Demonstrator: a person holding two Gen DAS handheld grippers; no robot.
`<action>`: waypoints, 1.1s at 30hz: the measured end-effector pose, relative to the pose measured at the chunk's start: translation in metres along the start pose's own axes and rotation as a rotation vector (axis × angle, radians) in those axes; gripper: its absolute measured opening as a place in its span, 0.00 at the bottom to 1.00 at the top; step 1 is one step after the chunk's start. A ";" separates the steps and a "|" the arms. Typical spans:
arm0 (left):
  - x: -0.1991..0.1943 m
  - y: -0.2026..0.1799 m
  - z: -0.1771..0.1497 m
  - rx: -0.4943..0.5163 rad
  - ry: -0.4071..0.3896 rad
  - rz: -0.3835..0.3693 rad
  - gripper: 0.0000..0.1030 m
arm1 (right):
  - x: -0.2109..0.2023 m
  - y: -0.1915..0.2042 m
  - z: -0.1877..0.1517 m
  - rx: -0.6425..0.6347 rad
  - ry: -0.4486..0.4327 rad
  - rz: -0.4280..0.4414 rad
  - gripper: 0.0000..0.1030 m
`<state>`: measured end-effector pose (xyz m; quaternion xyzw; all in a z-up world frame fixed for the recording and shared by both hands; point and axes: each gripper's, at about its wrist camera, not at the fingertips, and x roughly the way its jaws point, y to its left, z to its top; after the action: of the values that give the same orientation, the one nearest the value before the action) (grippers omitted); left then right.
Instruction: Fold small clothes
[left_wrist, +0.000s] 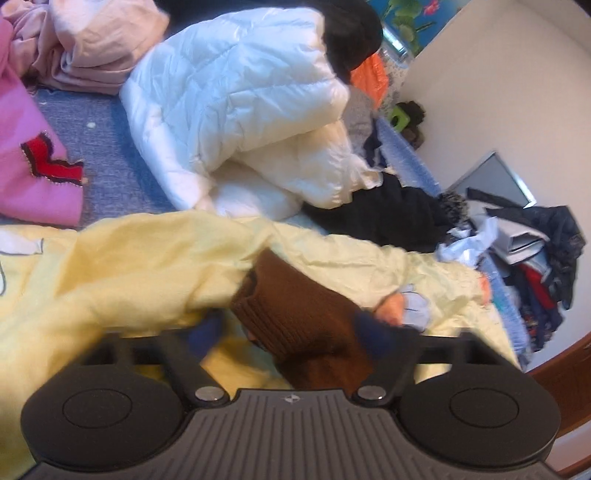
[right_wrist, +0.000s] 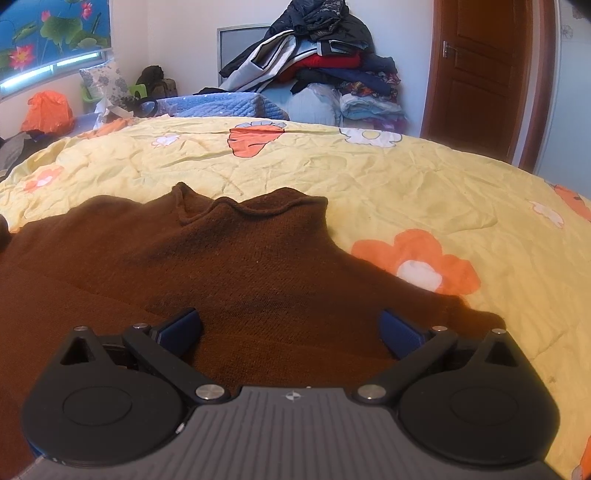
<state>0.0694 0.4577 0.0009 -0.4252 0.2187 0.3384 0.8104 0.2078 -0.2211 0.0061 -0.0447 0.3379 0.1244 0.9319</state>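
Right wrist view: one brown sweater (right_wrist: 207, 266) lies under the wide-open, empty right hand-held gripper (right_wrist: 290, 328).

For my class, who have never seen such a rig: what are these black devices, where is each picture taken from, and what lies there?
A person holds a two-finger gripper in each hand; a camera on each looks along its fingers. The right view shows the right gripper, jaws open, over a brown sweater spread on a yellow flowered quilt. The blurred left view shows the left gripper with a ribbed brown cuff between its fingers; whether it is pinched is unclear.
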 end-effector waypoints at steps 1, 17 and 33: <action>0.001 0.000 0.000 0.008 0.020 0.025 0.32 | 0.000 0.000 0.000 0.000 0.000 0.000 1.00; -0.149 -0.165 -0.155 0.531 -0.033 -0.365 0.06 | 0.001 0.000 0.001 0.011 -0.005 0.004 1.00; -0.219 -0.157 -0.397 1.234 0.007 -0.486 0.96 | -0.004 -0.001 0.005 0.063 0.011 0.015 0.97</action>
<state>0.0103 -0.0184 0.0112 0.0787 0.2728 -0.0426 0.9579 0.2086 -0.2220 0.0125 -0.0134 0.3473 0.1203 0.9299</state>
